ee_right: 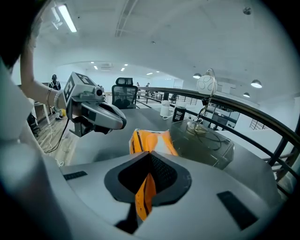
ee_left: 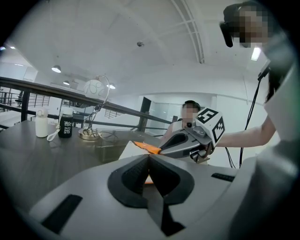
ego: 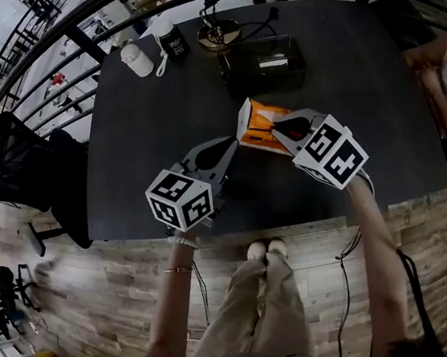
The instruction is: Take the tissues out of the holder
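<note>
1. Tissues in a soft orange-and-white plastic pack are already out of the smoky clear plastic box holder. The pack is just in front of the holder, over the dark matte table. No view settles whether its underside touches the table.
2. Your right gripper has its jaws pressed shut on the pack's orange wrapper edge. In the right gripper view a strip of orange film pokes out between the pads. That thin edge is likely chosen because narrow jaws can catch it without crushing the tissues.
3. Your left gripper has its jaws pressed together on nothing. Its tips sit just beside the pack's near side, apart from it, probably waiting to steady it.
4. Removal looks nearly done; only setting down and letting go seem to remain.
</note>
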A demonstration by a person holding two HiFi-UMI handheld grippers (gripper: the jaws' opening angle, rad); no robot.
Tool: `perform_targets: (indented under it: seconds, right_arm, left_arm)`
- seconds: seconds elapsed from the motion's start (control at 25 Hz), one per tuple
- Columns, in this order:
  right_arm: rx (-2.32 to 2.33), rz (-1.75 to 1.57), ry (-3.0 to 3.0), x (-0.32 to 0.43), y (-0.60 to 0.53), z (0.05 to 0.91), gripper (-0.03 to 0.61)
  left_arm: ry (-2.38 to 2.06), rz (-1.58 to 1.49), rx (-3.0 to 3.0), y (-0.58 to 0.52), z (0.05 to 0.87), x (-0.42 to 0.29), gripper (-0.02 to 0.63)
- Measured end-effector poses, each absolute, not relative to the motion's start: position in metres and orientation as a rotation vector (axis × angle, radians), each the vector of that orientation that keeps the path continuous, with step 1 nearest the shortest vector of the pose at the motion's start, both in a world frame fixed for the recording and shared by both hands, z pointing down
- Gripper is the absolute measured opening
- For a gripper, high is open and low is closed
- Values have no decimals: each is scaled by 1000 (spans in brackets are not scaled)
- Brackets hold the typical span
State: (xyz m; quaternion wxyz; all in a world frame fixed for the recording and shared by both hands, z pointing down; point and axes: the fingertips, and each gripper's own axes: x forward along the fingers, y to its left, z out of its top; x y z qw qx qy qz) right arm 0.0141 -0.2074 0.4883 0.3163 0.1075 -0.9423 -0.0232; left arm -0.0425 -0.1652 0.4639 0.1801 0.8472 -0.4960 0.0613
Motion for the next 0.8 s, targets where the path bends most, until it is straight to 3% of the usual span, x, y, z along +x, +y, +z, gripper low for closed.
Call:
perform_targets:
  seconds: [0.8]
  right_arm:
    - [261, 42, -2366, -16, -191, 520, 19]
  left_arm:
    - [-1412, 169, 2334, -138, 481, -50, 8]
